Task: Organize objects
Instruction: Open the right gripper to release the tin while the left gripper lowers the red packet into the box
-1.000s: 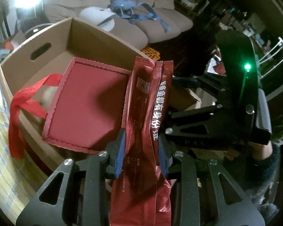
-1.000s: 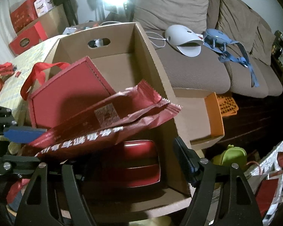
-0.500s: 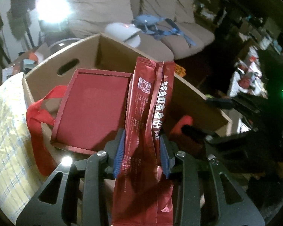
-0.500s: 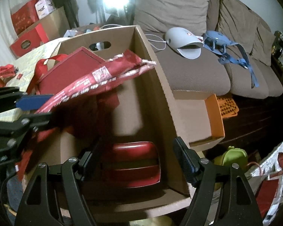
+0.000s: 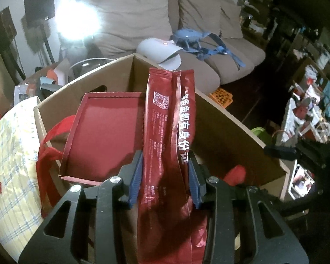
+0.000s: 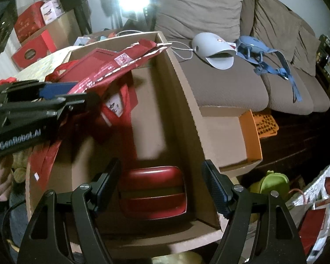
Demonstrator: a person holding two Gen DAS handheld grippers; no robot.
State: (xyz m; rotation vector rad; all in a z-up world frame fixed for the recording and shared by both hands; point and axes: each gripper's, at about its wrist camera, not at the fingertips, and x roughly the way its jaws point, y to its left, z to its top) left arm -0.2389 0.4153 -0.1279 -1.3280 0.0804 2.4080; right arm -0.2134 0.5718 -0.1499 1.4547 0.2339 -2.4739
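1. left gripper (image 5: 165,176): jaws opening, red packet (image 5: 169,132) between them. blue pads (image 5: 136,176) sit right at the packet's edges; can't tell if they press or have let go.
2. packet: long, red, white print and a qr code, sticking up and away from the jaws over the cardboard box (image 5: 231,136). in the right wrist view the packet (image 6: 121,63) pokes out over the box's left half, tip near the far wall.
3. red gift box (image 5: 103,132): tilted, leaning in the left part of the cardboard box, just left of the packet. its red ribbon handle (image 5: 48,151) hangs over the box's left wall.
4. right gripper (image 6: 161,184): jaws wide apart, nothing gripped, over the near end of the cardboard box (image 6: 187,114).
5. red tin (image 6: 153,192): lies on the box floor at the near end, seen between the right gripper's fingers, not touched.
6. box stands on a table with a yellow checked cloth (image 5: 11,165).
7. sofa (image 6: 231,83) beyond the box on the right, with a white device (image 6: 213,48) and a blue strap thing (image 6: 264,55) on the seat.
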